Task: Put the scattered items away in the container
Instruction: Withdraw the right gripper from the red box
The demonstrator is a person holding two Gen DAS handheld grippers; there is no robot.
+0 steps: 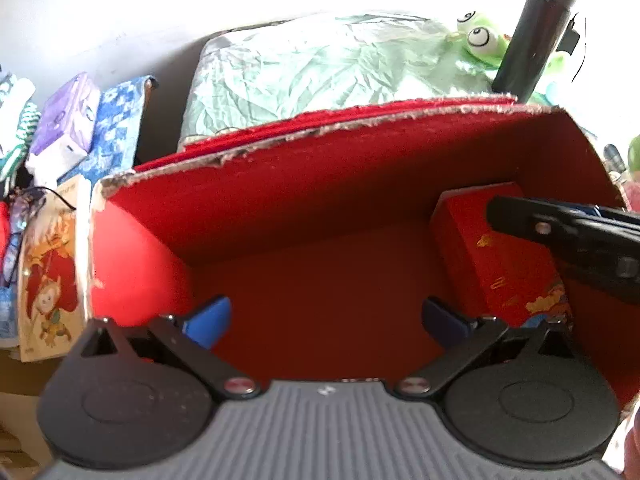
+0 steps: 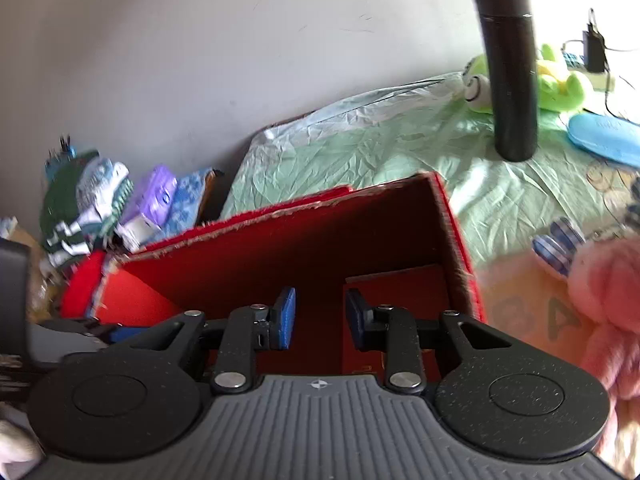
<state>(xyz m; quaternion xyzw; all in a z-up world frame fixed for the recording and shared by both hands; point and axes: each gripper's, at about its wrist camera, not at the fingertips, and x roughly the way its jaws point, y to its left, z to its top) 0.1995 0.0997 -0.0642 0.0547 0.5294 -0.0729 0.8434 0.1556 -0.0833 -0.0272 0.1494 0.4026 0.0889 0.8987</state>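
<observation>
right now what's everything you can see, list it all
container: 1, red, open-topped, in front of both grippers
small box: 1, red with gold print, inside the container at its right end
flask: 1, black, upright on the green sheet behind the container
frog plush: 1, green, beside the flask
sheet: 1, pale green, crumpled, behind the container
tissue pack: 1, purple, in the pile left of the container
plush: 1, pink, right of the container
left gripper: 1, blue pads, open, empty, over the container
right gripper: 1, blue pads, open, empty, above the small box
</observation>
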